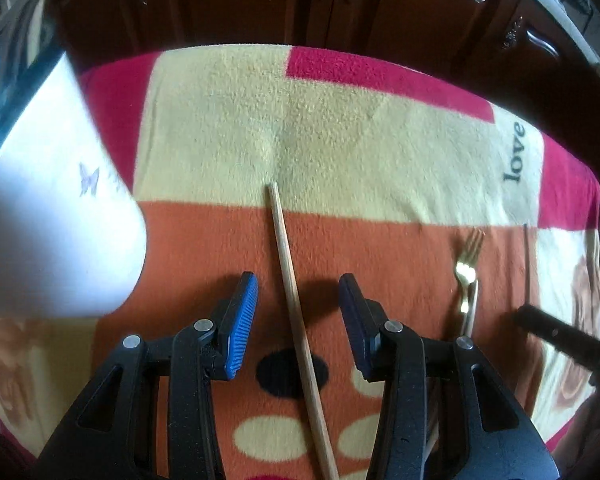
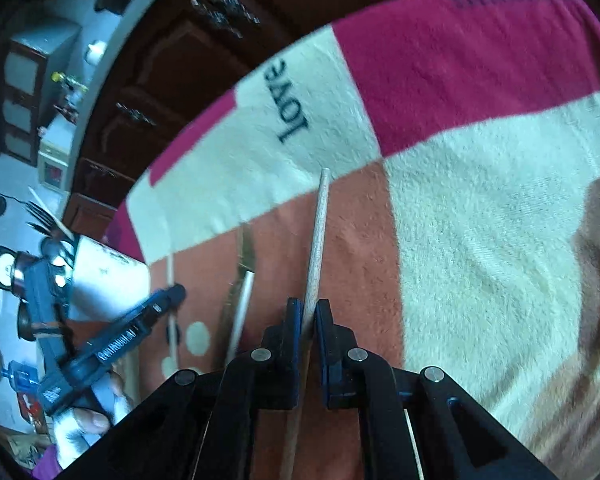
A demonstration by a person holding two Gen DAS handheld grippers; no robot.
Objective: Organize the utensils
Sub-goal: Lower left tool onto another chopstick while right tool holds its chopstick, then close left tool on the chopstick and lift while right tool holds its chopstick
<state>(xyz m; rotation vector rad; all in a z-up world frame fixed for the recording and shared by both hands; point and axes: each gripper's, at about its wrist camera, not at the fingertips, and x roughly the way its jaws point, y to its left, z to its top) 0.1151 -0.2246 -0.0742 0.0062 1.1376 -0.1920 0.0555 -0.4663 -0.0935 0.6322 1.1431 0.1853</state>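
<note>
Wooden chopstick [image 1: 290, 300] lies on the towel [image 1: 340, 140] between the wide-open left gripper [image 1: 298, 312], fork [image 1: 468, 276] at 3 o'clock; right gripper [image 2: 309, 312] clamps a second chopstick [image 2: 318, 236].

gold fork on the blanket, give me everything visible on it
The gold fork looks like shiny yellow metal, with glare spots on its neck and handle. Its tines point away from the left wrist camera, and its slim handle runs back until the left gripper's frame hides it. It lies flat on the orange patch of the blanket, right of the wooden chopstick there. Nothing grips it. The right wrist view shows it only as a blur.
</note>
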